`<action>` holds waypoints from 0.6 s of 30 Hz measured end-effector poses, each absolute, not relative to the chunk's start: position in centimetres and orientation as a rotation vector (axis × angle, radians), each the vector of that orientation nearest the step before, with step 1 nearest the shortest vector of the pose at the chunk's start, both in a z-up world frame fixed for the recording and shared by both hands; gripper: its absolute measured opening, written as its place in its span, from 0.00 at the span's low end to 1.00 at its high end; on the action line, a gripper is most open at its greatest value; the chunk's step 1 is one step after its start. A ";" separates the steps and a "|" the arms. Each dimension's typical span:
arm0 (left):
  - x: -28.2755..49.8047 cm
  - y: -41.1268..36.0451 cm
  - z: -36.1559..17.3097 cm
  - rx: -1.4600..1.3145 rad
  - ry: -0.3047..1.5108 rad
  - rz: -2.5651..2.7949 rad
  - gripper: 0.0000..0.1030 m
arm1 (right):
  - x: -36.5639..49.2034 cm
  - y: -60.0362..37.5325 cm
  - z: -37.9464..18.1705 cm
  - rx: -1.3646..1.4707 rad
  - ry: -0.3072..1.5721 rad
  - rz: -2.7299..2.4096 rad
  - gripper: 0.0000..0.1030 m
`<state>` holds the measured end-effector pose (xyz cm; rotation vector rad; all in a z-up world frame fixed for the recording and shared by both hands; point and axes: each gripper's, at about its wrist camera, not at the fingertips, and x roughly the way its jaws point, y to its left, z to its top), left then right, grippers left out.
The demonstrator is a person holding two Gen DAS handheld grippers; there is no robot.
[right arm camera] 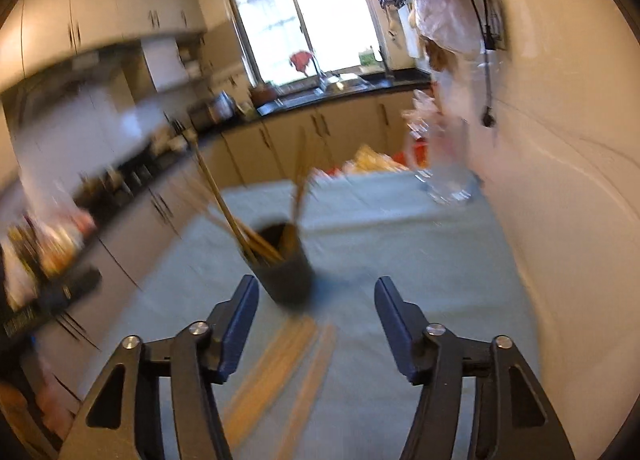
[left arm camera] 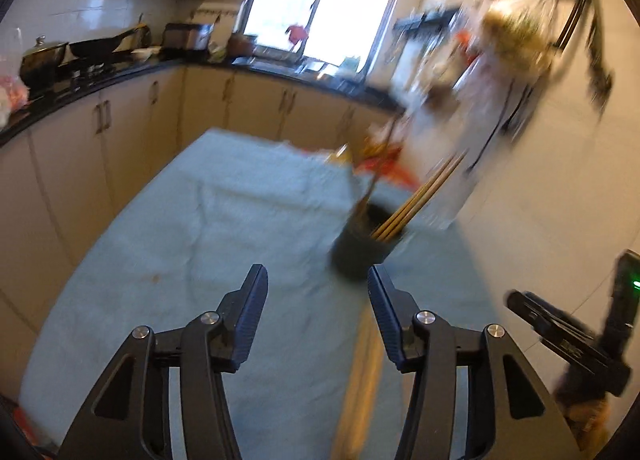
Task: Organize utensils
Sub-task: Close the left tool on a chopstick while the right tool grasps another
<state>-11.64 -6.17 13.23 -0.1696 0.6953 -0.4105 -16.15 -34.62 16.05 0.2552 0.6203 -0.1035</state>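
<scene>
A dark utensil cup point(left arm camera: 362, 246) stands on the teal cloth point(left arm camera: 224, 227), with wooden chopsticks point(left arm camera: 420, 197) leaning out of it. It also shows in the right wrist view point(right arm camera: 286, 266) with several sticks point(right arm camera: 224, 205) inside. Loose chopsticks point(right arm camera: 280, 368) lie on the cloth point(right arm camera: 420, 260) below the right gripper, and blurred ones point(left arm camera: 362, 376) lie under the left gripper. My left gripper point(left arm camera: 318, 284) is open and empty, just short of the cup. My right gripper point(right arm camera: 316, 296) is open and empty, above the loose chopsticks. Both views are motion-blurred.
The right gripper's body point(left arm camera: 576, 344) shows at the left view's lower right. A clear glass jar point(right arm camera: 450, 185) and plastic bags point(right arm camera: 448, 19) are by the right wall. Snack packets point(right arm camera: 372, 161) lie at the table's far end. Kitchen cabinets point(left arm camera: 120, 127) run along the left.
</scene>
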 end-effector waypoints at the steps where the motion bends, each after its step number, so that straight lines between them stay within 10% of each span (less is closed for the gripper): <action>1: -11.6 -6.1 12.0 -0.152 0.730 -0.405 0.49 | -16.6 -34.5 14.8 0.247 0.647 -0.114 0.64; 3: -11.3 -6.3 9.8 -0.126 0.809 -0.413 0.49 | -17.3 -34.4 11.1 0.285 0.736 -0.100 0.62; 5: -11.4 -6.6 8.6 -0.116 0.848 -0.431 0.43 | -17.9 -34.5 7.5 0.371 0.820 -0.075 0.38; 18: -11.8 -13.7 2.6 0.099 0.973 -0.593 0.35 | -17.6 -30.6 3.7 0.298 0.917 -0.009 0.36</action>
